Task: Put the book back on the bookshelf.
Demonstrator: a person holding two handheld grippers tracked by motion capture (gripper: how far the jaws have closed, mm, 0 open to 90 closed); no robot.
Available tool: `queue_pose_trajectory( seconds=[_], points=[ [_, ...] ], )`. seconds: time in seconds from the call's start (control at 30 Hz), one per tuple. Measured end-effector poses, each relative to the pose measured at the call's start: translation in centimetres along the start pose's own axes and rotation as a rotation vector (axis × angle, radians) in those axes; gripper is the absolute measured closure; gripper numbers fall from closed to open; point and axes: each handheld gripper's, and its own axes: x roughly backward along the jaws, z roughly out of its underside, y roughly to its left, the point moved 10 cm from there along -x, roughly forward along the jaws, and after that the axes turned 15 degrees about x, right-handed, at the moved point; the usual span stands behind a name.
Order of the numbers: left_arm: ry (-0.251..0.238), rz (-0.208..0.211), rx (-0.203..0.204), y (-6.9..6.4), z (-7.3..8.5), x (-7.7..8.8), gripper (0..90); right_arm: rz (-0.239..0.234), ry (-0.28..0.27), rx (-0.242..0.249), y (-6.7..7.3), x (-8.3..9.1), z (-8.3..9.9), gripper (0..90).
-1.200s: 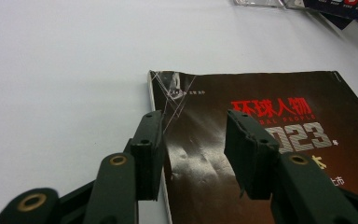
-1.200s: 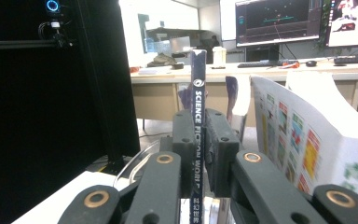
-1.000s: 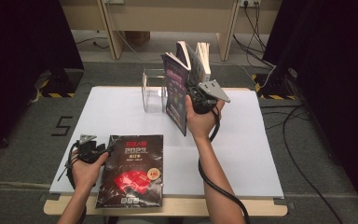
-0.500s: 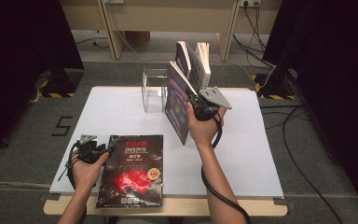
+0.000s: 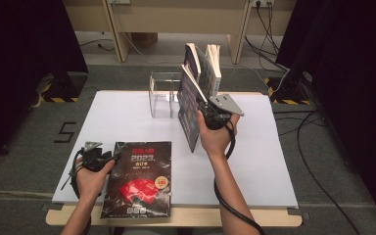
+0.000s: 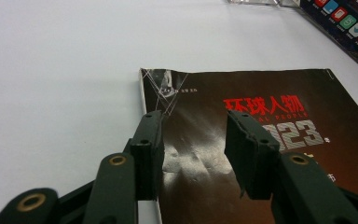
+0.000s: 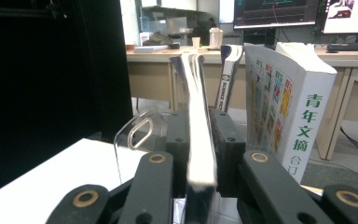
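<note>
At the near left edge: my left gripper (image 5: pixel 108 157) rests low on the table (image 5: pixel 127 112), its jaws apart and straddling the far left corner of the flat magazine (image 5: pixel 138 178); nothing is clamped between them.
Flat magazine: dark cover with red lettering, lying face up on the near left of the table; in the left gripper view (image 6: pixel 193 135) the pads stand over its spine-side corner without pinching it.
Clear holder: the acrylic stand (image 5: pixel 164 93) sits at the far middle of the table, just left of the upright books.
Upright magazine: the thin dark one (image 5: pixel 190 113) stands on its lower edge right of the holder, leaning against the books behind it.
Right gripper: my right gripper (image 5: pixel 203 108) has the magazine's edge between its pads (image 7: pixel 200 140); the jaws have just been opening, yet the pads look still in contact with the pages, so I count it as held.
Far books: a thick white paperback (image 7: pixel 286 102) and another volume (image 5: pixel 198 61) stand just beyond, to the right in the right gripper view.
Step in hand: I judge I am setting the upright magazine into the row and letting go.
Next move: widen the right jaws fully, back away toward the near side without tipping it, then take up the flat one.
</note>
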Motion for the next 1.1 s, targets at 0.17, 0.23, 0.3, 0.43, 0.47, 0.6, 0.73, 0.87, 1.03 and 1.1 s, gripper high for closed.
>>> queue_pose_trajectory(
  seconds=[0.17,0.23,0.3,0.43,0.47,0.6,0.73,0.87,1.03,1.1],
  points=[
    [-0.003,0.000,0.003,0.0,-0.1,0.1,55.7,-0.024,0.021,-0.009,0.4,0.4,0.2,77.0],
    [-0.001,0.000,0.002,0.0,-0.1,0.1,55.6,-0.031,0.026,-0.017,0.7,0.6,0.3,77.0],
    [-0.002,0.003,0.003,-0.1,0.0,0.0,55.5,-0.037,0.044,-0.033,0.9,0.8,0.3,77.2],
    [-0.003,0.003,0.003,-0.1,0.0,0.1,54.9,-0.028,0.072,-0.035,1.1,0.9,0.5,78.4],
    [-0.003,-0.001,0.002,-0.1,0.0,0.1,54.6,-0.025,0.073,-0.034,1.1,1.0,0.5,78.9],
    [-0.002,-0.003,0.005,0.0,0.0,0.0,54.0,0.000,0.093,-0.031,0.9,1.0,0.7,83.1],
    [0.001,0.001,0.003,-0.1,0.1,0.0,53.7,-0.002,0.107,-0.037,0.7,1.0,0.7,84.1],
    [-0.001,0.002,0.004,-0.1,0.0,0.0,53.7,0.003,0.098,-0.047,0.6,0.8,0.7,84.4],
    [0.000,0.000,0.006,0.0,0.0,-0.1,53.7,0.007,0.061,-0.075,0.4,0.5,0.1,84.5],
    [-0.001,0.000,0.007,0.0,0.0,0.0,53.7,0.010,0.056,-0.073,0.3,0.2,-0.3,84.5]
  ],
)
